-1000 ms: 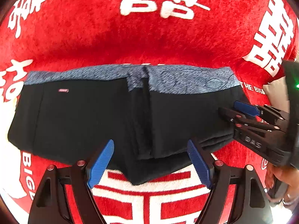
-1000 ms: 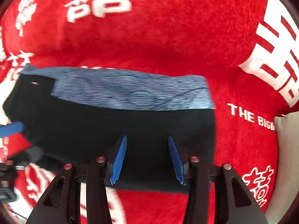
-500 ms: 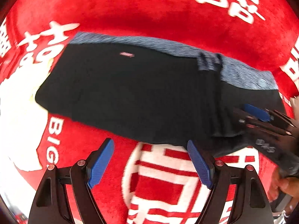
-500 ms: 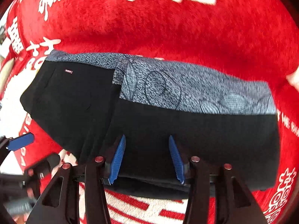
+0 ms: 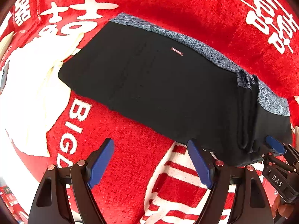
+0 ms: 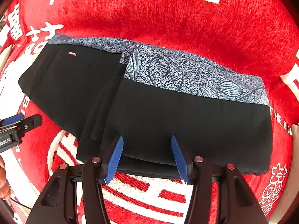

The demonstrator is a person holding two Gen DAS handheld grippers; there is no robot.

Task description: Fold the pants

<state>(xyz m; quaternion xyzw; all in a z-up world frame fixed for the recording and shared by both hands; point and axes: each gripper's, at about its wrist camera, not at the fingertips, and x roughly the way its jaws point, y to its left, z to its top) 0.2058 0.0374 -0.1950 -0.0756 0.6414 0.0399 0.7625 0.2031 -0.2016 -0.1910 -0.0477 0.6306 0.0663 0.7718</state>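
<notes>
Black pants (image 5: 158, 85) with a blue-grey patterned waistband (image 6: 186, 74) lie folded on a red blanket (image 5: 186, 5); they also show in the right wrist view (image 6: 186, 123). My left gripper (image 5: 151, 160) is open and empty, just in front of the pants' near edge, over the blanket. My right gripper (image 6: 147, 156) is open, its fingers straddling the near edge of the folded right half. The right gripper also shows at the far right of the left wrist view (image 5: 276, 153), and the left gripper at the left of the right wrist view (image 6: 16, 125).
The red blanket (image 6: 186, 18) carries large white characters and lettering. A white patch (image 5: 28, 93) of the print lies left of the pants. A pale surface edge (image 6: 295, 134) shows at the far right.
My left gripper has moved left along the pants' near edge, away from the right gripper. My right gripper has stayed open at the near edge of the right half, coming slightly closer.
</notes>
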